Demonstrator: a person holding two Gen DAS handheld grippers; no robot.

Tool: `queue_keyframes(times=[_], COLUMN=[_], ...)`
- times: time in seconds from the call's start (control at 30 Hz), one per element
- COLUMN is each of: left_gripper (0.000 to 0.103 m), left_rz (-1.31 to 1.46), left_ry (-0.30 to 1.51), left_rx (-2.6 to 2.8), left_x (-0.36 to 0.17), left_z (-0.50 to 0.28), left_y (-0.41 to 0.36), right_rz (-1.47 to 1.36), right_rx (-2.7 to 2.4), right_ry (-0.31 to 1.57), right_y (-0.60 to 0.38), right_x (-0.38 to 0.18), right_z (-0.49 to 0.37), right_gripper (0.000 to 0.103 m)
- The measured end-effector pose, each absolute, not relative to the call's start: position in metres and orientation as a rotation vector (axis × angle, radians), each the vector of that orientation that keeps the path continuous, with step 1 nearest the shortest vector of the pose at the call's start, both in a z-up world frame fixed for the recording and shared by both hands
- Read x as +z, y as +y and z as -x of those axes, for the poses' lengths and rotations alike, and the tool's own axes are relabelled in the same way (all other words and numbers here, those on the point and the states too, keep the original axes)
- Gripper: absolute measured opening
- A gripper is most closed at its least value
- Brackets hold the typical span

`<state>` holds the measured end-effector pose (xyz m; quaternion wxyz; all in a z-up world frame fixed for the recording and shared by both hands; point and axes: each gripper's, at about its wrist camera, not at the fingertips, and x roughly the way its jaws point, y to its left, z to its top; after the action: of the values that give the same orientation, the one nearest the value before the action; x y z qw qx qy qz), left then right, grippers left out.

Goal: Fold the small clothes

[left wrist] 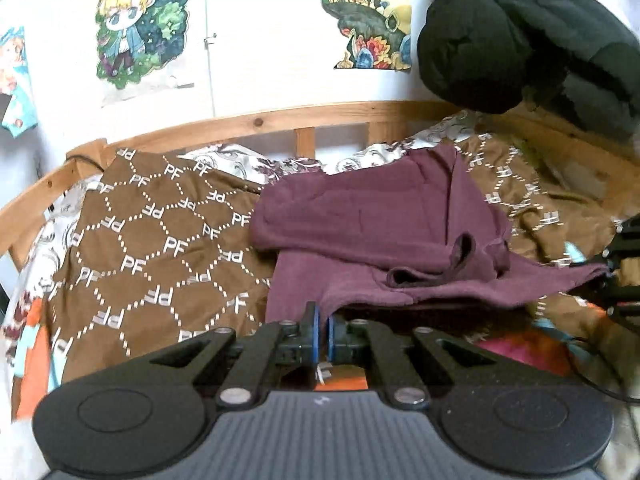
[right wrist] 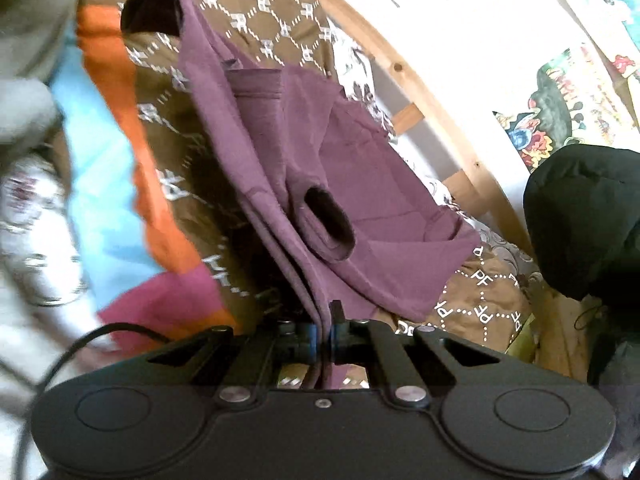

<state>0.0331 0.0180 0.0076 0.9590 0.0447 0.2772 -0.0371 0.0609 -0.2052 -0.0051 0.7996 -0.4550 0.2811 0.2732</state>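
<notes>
The purple shirt [left wrist: 384,216] lies on the brown PF blanket [left wrist: 160,240] on the bed, partly lifted. The left gripper [left wrist: 323,330] is pressed tight on 1 bottom corner of it. The right gripper [right wrist: 325,330] is pinching another edge, w/ what looks like 2 layers of cloth running between its pads. The shirt hangs stretched between the 2 grips.

What could go wrong: the left one holds only a small bit of cloth, so a hard pull could make it slip out & the fold would flop. If 1 hand goes faster than the other, the shirt could twist & land crooked. The sleeve [right wrist: 330,220] is bunched on top w/ its hole open; it may get trapped inside the fold as a lump.

Around: a wooden bed rail [left wrist: 280,118] runs close behind, a black puffy jacket [left wrist: 520,32] hangs by the far right corner, and a black cable [right wrist: 80,344] lies near the right gripper. The rumpled blanket isn't flat, so the shirt may wrinkle when laid down.
</notes>
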Motion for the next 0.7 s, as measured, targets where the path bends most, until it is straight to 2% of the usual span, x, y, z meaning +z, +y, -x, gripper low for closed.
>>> queue_keyframes(times=[0.33,0.5,0.7], left_gripper=[0.004,0.004,0.004], left_rz=[-0.136,-0.133,-0.144], left_ry=[0.559,0.552,0.516], left_rx=[-0.174,-0.154,-0.096], left_x=[0.041,0.054,0.069], left_z=[0.039,0.012,-0.045], left_y=[0.018,0.015,0.012], right_rz=[0.846,0.803,0.9], right_rx=[0.746,0.711,0.604], right_ry=[0.696,0.672,0.504], right_y=[-0.231,-0.233,-0.225], right_x=[0.053,0.066,0.058], right_z=[0.017,0.007,-0.036], right_gripper=[0.005,0.005,0.005])
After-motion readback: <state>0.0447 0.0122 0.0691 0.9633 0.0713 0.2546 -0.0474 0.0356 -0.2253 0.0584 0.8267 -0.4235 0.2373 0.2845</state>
